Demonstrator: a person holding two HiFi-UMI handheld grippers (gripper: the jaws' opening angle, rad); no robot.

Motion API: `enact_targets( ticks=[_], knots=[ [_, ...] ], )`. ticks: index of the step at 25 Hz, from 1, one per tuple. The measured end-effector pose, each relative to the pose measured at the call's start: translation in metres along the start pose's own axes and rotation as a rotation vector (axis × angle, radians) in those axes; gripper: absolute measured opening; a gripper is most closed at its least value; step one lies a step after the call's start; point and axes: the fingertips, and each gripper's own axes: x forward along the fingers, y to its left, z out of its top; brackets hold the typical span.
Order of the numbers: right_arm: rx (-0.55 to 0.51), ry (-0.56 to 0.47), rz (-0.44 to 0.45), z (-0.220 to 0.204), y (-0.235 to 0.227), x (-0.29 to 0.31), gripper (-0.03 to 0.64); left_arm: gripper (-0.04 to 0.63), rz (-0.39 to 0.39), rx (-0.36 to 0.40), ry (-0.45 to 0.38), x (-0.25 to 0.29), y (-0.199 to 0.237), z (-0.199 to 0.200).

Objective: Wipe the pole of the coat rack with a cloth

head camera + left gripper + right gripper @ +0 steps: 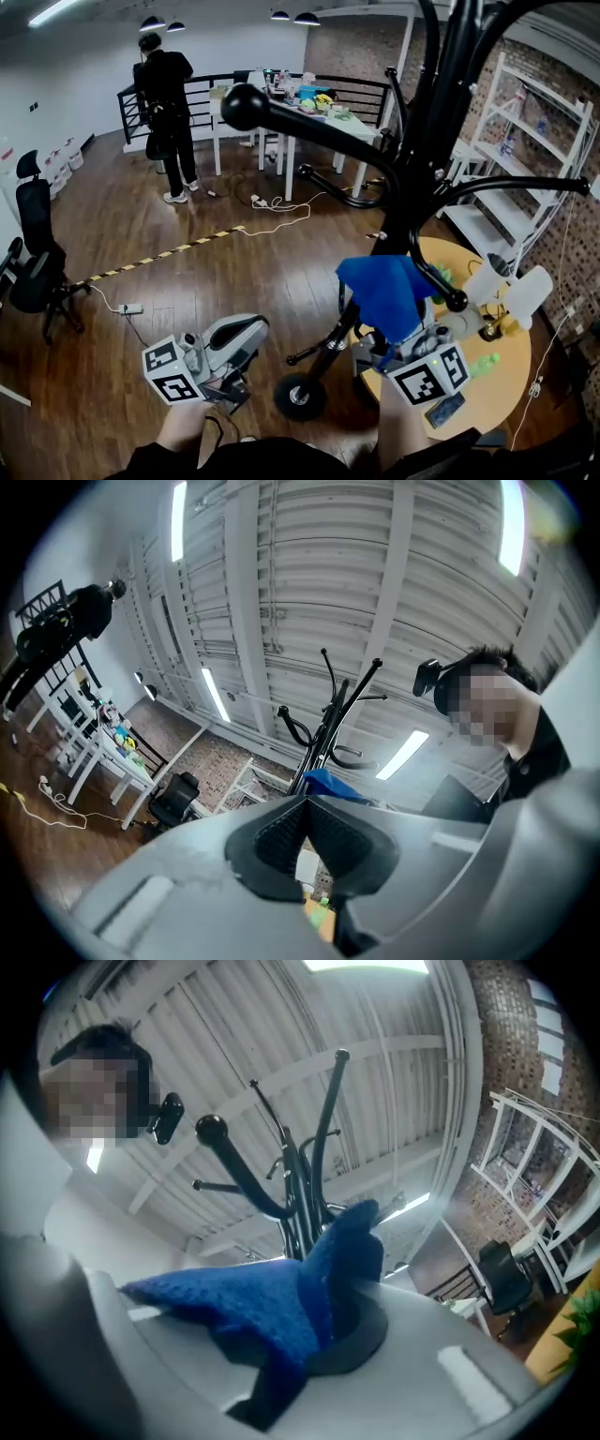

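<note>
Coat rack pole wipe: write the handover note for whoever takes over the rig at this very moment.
Left gripper: shut, empty, held low to the left of the rack's base.
Right gripper: shut on the blue cloth, which it holds up at the lower part of the coat rack pole. Contact with the pole cannot be confirmed.
Done: cloth is in hand and brought to the pole.
Left: the frames do not show how much has been wiped. I would press the cloth on and run it along the whole pole.
</note>
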Motion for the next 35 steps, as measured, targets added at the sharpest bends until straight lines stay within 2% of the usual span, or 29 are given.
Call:
enact_targets(
  ticks=[5, 12, 16, 21, 28, 35],
  knots=[
    [-0.029, -0.034, 0.009, 0.027, 0.017, 0.019, 0.031, 0.002, 0.007, 0.021, -0.018, -0.014, 0.000, 0.013],
    [-0.043, -0.038, -0.003, 0.020, 0.012, 0.009, 0.031, 0.002, 0.005, 0.018, -0.032, -0.012, 0.001, 0.012],
    [-0.027, 0.033, -0.039, -0.018, 0.001, -0.011, 0.031, 0.002, -0.005, 0.003, -0.016, -0.007, 0.002, 0.007],
    [0.028, 0.168, -0.120, -0.092, -0.022, -0.056, 0.031, 0.002, -0.015, -0.015, 0.009, -0.001, 0.000, -0.001],
    [0.109, 0.298, -0.176, -0.183, -0.047, -0.111, 0.031, 0.002, -0.017, -0.040, 0.041, 0.006, -0.003, -0.018],
    [0.162, 0.403, -0.224, -0.245, -0.064, -0.148, 0.031, 0.002, -0.011, -0.049, 0.062, 0.006, -0.007, -0.024]
  ],
)
